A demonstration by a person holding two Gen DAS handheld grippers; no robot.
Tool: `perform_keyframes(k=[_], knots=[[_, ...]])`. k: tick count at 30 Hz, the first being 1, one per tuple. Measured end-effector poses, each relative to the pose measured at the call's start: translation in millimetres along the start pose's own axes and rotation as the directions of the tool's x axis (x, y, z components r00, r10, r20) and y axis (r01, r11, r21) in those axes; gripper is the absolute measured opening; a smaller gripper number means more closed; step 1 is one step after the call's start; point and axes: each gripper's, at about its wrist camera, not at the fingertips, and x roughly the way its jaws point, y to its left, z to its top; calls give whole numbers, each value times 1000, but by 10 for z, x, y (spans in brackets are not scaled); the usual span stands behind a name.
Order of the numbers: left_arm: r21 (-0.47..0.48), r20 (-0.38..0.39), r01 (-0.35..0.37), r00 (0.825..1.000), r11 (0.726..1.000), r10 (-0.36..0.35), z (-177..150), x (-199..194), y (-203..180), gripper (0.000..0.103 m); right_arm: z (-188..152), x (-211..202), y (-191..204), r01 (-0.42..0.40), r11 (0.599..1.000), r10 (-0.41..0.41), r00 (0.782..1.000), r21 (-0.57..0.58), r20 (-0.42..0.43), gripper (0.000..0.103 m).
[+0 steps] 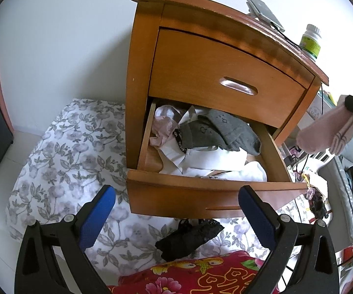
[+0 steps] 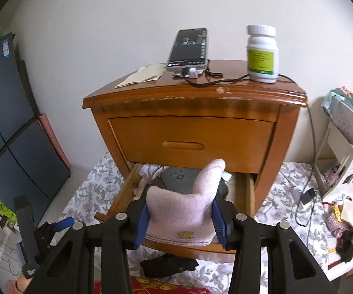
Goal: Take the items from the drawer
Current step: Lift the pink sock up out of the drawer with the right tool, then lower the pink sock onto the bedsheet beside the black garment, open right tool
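I see the nightstand against the pale wall, standing on a floral sheet. Its upper drawer is closed, and the lower drawer is pulled out toward me.

The open drawer is full of clothes: white garments across the bottom, a grey garment on top of them, and a pale pink piece bunched at the back left corner.

On the sheet just in front of the drawer lies a black lace item, with the edge of a red flowered quilt just beside it, nearer to me. On top of the nightstand I see a phone propped on a stand with a cable, a white bottle with a green label to its right, and a folded paper to its left.

My right gripper is clamped on a pink sock; both blue pads press its sides, and the toe sticks up between them, above the front of the open drawer. From the left wrist view the same sock hangs at the right edge, clear of the nightstand and apart from the drawer.

My left gripper is spread wide with nothing between its pads, hovering above the sheet in front of the drawer.
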Motion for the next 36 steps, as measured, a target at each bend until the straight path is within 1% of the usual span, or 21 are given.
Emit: perform_keyframes(k=[8,14,19,25,31,36], knots=[[31,13,1,1000,1000,-1,-41,-129,-148,100,-105,-258,-170,59,998,-59,998,-14,27,47],[42,21,-6,1000,999,5,-75,-187,-235,100,-217,-388,-377,128,991,-128,992,-35,10,47],[63,16,-5,1000,998,4,-115,-198,-323,100,-371,-410,-499,146,989,-146,989,-34,-6,47],[78,6,-12,1000,997,12,-161,-181,-376,100,-660,-184,-514,128,991,-131,988,-39,-82,47],[74,-6,-20,1000,997,21,-175,-137,-351,100,-1000,185,-396,83,995,-93,976,-59,-196,47],[66,-14,-26,1000,997,27,-185,-93,-322,100,-1136,397,-225,47,996,-62,970,-70,-236,47]])
